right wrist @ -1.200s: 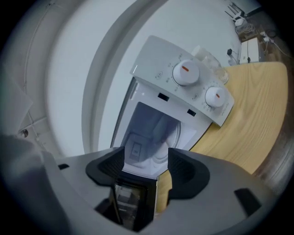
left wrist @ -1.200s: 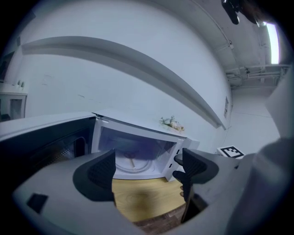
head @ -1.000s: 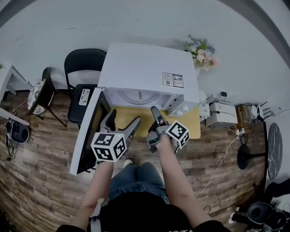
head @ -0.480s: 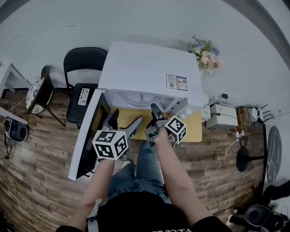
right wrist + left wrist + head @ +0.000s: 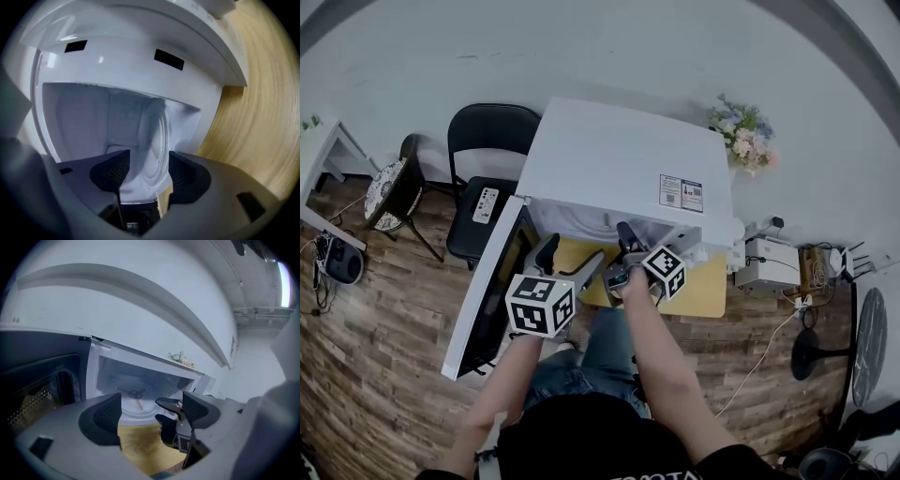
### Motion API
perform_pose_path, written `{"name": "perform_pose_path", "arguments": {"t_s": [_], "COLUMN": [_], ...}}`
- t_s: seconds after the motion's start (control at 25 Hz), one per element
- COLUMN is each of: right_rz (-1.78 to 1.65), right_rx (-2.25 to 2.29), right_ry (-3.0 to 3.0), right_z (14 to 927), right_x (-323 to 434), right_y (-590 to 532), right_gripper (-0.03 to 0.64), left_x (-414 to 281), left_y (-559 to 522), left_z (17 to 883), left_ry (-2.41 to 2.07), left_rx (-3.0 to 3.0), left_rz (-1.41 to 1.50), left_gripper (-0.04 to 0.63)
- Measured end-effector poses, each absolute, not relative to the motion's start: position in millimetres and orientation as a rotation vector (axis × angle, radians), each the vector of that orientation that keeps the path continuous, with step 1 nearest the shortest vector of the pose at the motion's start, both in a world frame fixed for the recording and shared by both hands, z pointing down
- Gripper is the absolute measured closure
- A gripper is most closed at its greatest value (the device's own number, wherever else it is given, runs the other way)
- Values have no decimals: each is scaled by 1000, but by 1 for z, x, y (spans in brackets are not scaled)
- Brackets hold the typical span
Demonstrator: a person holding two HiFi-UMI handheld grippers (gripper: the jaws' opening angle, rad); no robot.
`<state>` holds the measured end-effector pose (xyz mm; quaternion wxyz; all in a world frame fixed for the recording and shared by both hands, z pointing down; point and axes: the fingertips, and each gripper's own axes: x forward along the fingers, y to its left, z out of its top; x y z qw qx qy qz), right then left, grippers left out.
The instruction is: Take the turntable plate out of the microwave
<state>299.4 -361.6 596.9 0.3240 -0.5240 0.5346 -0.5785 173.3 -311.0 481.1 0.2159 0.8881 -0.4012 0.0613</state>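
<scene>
Your turntable plate sits on the floor of the open microwave, at the centre of the right gripper view. Your right gripper and left gripper are at its mouth, jaws apart and closing, pressing on nothing.

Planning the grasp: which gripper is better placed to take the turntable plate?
Right. Both grippers' jaws are closing, gripping nothing; the right gripper faces the turntable plate closely, the left gripper hangs back.

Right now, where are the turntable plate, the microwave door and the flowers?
turntable plate (image 5: 155, 140), right gripper view, on its glass face.
microwave door (image 5: 492, 286), head view, on its dark inner window.
flowers (image 5: 748, 131), head view, on the blossoms.
</scene>
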Motion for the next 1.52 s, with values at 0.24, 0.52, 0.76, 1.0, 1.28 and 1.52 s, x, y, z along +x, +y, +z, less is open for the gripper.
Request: {"name": "perform_pose_path", "arguments": {"t_s": [0.24,0.52,0.76,1.0,1.28,1.52], "right_rz": [-1601,-1642,-1569,-1515,-1524,-1524], "right_rx": [-1460,-1548,-1512,-1455,-1401,-1382], "right_ry": [1328,1236,1234,1253,1260,1280], "right_z": [600,615,617,609,601,596], "right_x": [299,304,305,308,308,307], "right_y": [-372,-371,-365,-360,-359,-357], "right_gripper": [362,499,586,587,588,586], "left_x": [166,171,170,174,185,185], "left_y": [-326,-330,-329,-330,-351,-369], "left_z": [476,475,486,506,550,582], "left_ry": [-1121,-1039,-1021,-895,-843,-816], "left_rx": [2429,2431,2390,2288,1891,1580], "left_rz": [108,72,66,14,-186,-409], "left_gripper": [181,186,186,215,309,374]}}
